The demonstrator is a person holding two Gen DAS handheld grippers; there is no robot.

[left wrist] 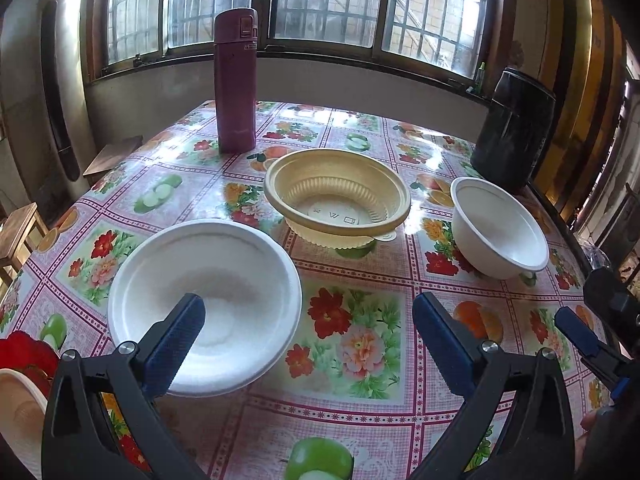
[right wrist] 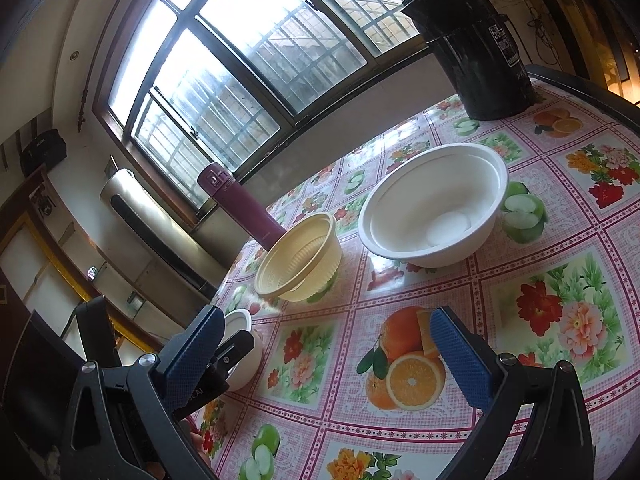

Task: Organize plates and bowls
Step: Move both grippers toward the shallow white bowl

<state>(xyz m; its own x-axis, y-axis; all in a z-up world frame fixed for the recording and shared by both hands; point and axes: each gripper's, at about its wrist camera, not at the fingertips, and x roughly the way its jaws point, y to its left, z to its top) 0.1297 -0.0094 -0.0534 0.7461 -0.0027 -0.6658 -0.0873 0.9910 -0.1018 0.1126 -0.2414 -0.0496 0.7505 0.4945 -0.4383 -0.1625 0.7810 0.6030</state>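
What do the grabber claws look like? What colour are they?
Both look the same. The left gripper has a shiny black plastic frame shaped like two curved arms, with round silver bolts at the joints. Its two fingers are flat pads of dark blue rubber with a bumpy, dotted grip pattern and a toothed edge. The right gripper matches: black frame, silver bolts, blue textured fingers. No cables show.
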